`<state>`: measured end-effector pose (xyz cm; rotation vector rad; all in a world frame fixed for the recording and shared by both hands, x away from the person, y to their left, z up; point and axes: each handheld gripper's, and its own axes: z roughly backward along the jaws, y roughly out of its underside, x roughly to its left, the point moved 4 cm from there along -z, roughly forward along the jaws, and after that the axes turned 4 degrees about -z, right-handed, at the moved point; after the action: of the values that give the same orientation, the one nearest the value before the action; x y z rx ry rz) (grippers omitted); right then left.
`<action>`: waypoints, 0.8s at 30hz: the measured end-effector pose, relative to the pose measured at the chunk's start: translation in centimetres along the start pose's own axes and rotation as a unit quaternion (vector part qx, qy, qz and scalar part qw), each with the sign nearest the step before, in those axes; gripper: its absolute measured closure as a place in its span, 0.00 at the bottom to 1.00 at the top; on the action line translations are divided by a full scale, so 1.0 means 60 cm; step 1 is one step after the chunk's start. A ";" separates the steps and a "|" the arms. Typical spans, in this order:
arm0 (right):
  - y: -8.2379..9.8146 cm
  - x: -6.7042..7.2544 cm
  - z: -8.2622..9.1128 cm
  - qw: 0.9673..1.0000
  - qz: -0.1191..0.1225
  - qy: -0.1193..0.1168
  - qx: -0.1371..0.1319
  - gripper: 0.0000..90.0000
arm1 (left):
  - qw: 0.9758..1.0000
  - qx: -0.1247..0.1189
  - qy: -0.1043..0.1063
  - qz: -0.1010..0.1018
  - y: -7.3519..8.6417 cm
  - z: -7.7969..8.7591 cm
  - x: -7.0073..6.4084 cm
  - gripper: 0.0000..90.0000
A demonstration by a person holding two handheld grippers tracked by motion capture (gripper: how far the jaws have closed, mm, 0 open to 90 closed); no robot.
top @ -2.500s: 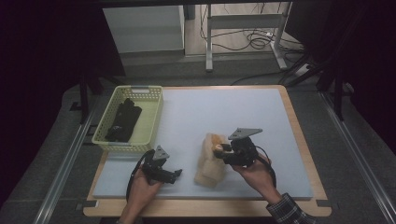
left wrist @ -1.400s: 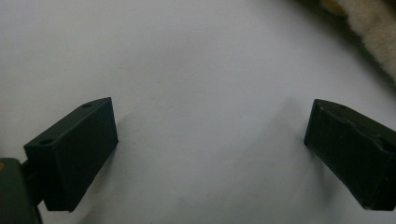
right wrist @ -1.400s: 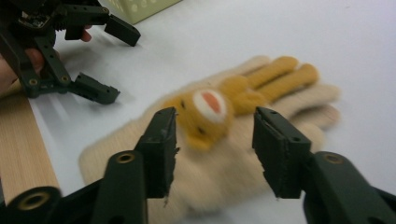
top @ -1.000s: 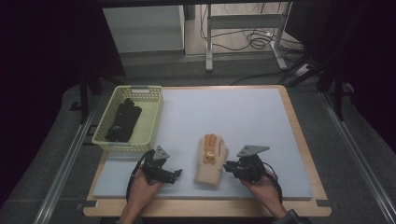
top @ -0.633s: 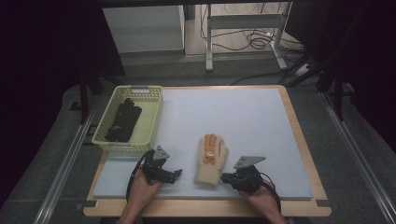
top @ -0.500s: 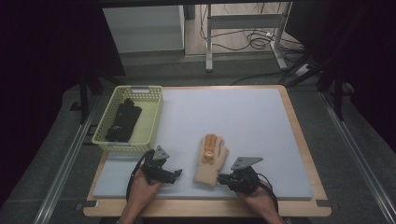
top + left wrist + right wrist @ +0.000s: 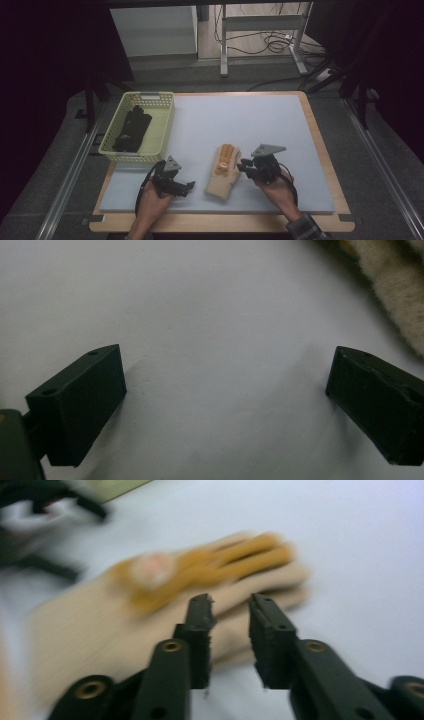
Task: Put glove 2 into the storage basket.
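- A pale yellow plastic lattice basket (image 7: 162, 120) is being seen at the far left of the light blue foam mat (image 7: 250, 120), with black fabric items (image 7: 131, 129) lying inside.
- The left gripper (image 7: 186, 189) is being held low over the mat, jaws spread wide and empty.
- A cream knitted glove with orange fingers (image 7: 224, 170) is lying flat between the grippers.
- The right gripper (image 7: 241, 165) is being pointed at the glove's edge; its jaws have just been opening, a narrow gap showing, nothing pinched.
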<state>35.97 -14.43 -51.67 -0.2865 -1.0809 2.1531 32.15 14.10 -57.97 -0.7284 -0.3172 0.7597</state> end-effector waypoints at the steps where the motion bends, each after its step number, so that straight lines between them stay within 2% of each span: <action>1: -0.009 -0.012 -0.011 1.000 -0.005 0.009 -0.002 0.71 | 1.000 0.000 0.000 0.000 0.000 0.000 0.000 0.03; 5: -0.039 -0.053 -0.061 0.999 -0.032 0.030 0.002 0.58 | 1.000 0.000 0.000 0.000 0.000 0.000 0.000 0.03; 7: -0.043 -0.067 -0.087 0.998 -0.048 0.030 0.018 0.55 | 1.000 0.000 0.000 0.000 0.000 0.000 0.000 0.03; 8: -0.041 -0.073 -0.099 0.998 -0.053 0.034 0.027 0.59 | 1.000 0.000 0.000 0.000 0.000 0.000 0.000 0.03; 10: -0.034 -0.080 -0.113 0.996 -0.066 0.027 0.044 0.78 | 1.000 0.000 0.000 0.000 0.000 0.000 0.000 0.03; 11: -0.032 -0.080 -0.114 0.996 -0.069 0.024 0.042 0.87 | 1.000 0.000 0.000 0.000 0.000 0.000 0.000 0.03; 12: -0.032 -0.078 -0.111 0.997 -0.064 0.030 0.038 0.92 | 1.000 0.000 0.000 0.000 0.000 0.000 0.000 0.03; 16: -0.041 -0.059 -0.080 0.998 -0.023 0.055 0.010 0.94 | 1.000 0.000 0.000 0.000 0.000 0.000 0.000 0.03; 19: -0.049 -0.054 -0.057 0.998 -0.015 0.055 -0.004 0.93 | 1.000 0.000 0.000 0.000 0.000 0.000 0.000 0.03; 21: -0.047 -0.059 -0.058 0.998 -0.015 0.055 0.002 0.87 | 1.000 0.000 0.000 0.000 0.000 0.000 0.000 0.03; 22: -0.044 -0.063 -0.064 0.998 -0.017 0.055 0.013 0.78 | 1.000 0.000 0.000 0.000 0.000 0.000 0.000 0.03; 23: -0.039 -0.069 -0.071 0.998 -0.016 0.061 0.019 0.73 | 1.000 0.000 0.000 0.000 0.000 0.000 0.000 0.03; 24: -0.036 -0.073 -0.071 0.998 -0.019 0.063 0.020 0.72 | 1.000 0.000 0.000 0.000 0.000 0.000 0.000 0.03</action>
<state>42.26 -13.88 -53.14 -0.3747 -0.9627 2.0922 32.14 14.10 -57.97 -0.7284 -0.3177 0.7590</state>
